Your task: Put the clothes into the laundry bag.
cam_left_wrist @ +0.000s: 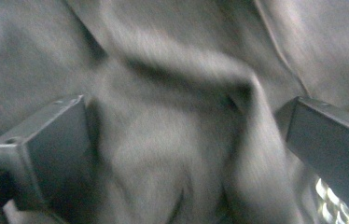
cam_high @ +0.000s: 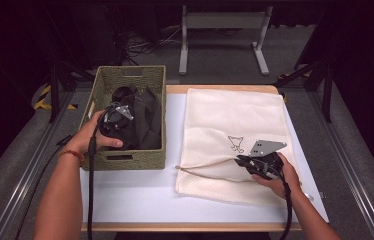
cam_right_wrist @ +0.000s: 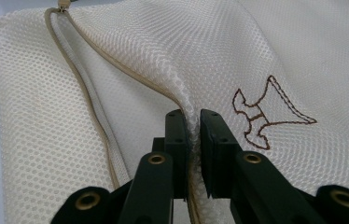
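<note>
A woven green basket (cam_high: 125, 161) at the table's left holds dark grey clothing (cam_high: 147, 120). My left gripper (cam_high: 124, 126) reaches down into it. Its jaws stand wide apart around a fold of the dark cloth (cam_left_wrist: 182, 140), and the pads do not press on it. A cream mesh laundry bag (cam_high: 235, 115) with a small brown embroidered figure (cam_right_wrist: 266, 116) lies flat at the right. My right gripper (cam_right_wrist: 193, 126) is shut on a raised pinch of the mesh beside the bag's zipper (cam_right_wrist: 84, 98), near the bag's front edge (cam_high: 239, 160).
The white table top (cam_high: 135, 195) lies bare in front of the basket and between basket and bag. A cord or zipper line (cam_high: 200, 165) runs left from the right gripper. A metal stand (cam_high: 222, 22) is on the floor beyond the table.
</note>
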{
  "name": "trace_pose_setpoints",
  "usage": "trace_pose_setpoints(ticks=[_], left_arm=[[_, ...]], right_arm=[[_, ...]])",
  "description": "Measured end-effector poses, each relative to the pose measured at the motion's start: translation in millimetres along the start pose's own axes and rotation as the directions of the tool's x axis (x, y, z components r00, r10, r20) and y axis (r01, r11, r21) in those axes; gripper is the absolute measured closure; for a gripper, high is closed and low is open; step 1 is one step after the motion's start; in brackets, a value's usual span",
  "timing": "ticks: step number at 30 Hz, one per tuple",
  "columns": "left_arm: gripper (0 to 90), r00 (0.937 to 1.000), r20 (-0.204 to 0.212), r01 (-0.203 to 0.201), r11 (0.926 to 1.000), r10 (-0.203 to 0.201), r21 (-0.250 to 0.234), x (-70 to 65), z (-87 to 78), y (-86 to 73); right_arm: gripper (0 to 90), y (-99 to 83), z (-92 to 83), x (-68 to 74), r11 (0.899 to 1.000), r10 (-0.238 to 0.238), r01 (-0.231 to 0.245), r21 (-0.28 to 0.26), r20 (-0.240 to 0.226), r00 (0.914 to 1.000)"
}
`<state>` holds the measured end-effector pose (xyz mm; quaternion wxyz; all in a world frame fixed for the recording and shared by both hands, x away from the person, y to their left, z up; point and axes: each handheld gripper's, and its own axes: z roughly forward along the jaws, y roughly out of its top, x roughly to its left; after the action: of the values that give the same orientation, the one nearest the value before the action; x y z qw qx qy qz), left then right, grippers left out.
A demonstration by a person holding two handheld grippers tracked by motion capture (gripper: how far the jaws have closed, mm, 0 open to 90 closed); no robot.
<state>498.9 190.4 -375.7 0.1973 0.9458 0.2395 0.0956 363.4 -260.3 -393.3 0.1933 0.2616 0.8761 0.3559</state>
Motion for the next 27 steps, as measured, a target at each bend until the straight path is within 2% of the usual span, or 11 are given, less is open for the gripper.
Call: trace_pose_setpoints(ticks=[2, 4, 6, 9, 11, 15, 19, 21, 23, 27], left_arm=[[0.0, 0.9997, -0.011, -0.021, 0.9991, 0.021, 0.038, -1.8, 11.4, 8.1], [0.0, 0.9994, -0.018, -0.03, 0.9991, 0.031, 0.031, -2.6, 17.4, 12.5], [0.0, 0.9998, -0.008, -0.017, 0.9995, 0.017, 0.025, -1.8, 20.8, 11.0], [0.0, 0.9995, 0.021, -0.023, 0.9973, 0.021, 0.07, -6.5, 23.2, 9.3], [0.0, 0.9991, -0.011, -0.041, 0.9965, 0.042, 0.073, -9.1, 24.0, 10.2], [0.0, 0.9991, -0.022, -0.034, 0.9965, 0.035, 0.076, -10.1, 25.8, 10.2], [0.0, 0.9999, 0.017, -0.003, 0.996, 0.002, 0.089, -8.2, 31.9, 12.1], [0.0, 0.9998, 0.016, -0.013, 0.9936, 0.012, 0.112, -8.9, 32.7, 14.7], [0.0, 0.9998, 0.02, -0.011, 0.9944, 0.009, 0.105, -8.6, 34.2, 14.6], [3.8, 0.9998, -0.009, -0.015, 0.9885, 0.016, 0.15, -8.0, 36.5, 19.7]], right_arm=[[81.8, -0.4, 0.8, 0.1, 1.0, 0.003, -0.003, 0.002, -0.003, 1.0], [81.6, -0.9, 1.4, 0.2, 1.0, 0.002, -0.002, 0.004, -0.005, 1.0], [81.6, -1.7, 1.6, -0.1, 1.0, 0.006, -0.006, 0.003, -0.01, 0.9999], [81.0, -3.2, 1.3, 0.0, 1.0, 0.005, -0.004, 0.006, -0.01, 0.9999], [80.0, -3.8, 0.6, 0.0, 1.0, 0.007, -0.007, 0.007, -0.006, 1.0], [79.5, -4.1, -0.4, 0.7, 1.0, 0.005, -0.005, 0.006, -0.002, 1.0], [78.6, -4.0, -1.1, 0.8, 1.0, 0.009, -0.009, 0.006, -0.002, 1.0], [78.0, -3.6, -1.6, 1.0, 1.0, 0.01, -0.01, 0.005, -0.002, 0.9999], [77.6, -3.3, -1.8, 1.3, 1.0, 0.009, -0.009, 0.005, -0.003, 1.0], [77.3, -3.2, -1.7, 0.8, 1.0, 0.009, -0.009, 0.005, -0.001, 1.0]])
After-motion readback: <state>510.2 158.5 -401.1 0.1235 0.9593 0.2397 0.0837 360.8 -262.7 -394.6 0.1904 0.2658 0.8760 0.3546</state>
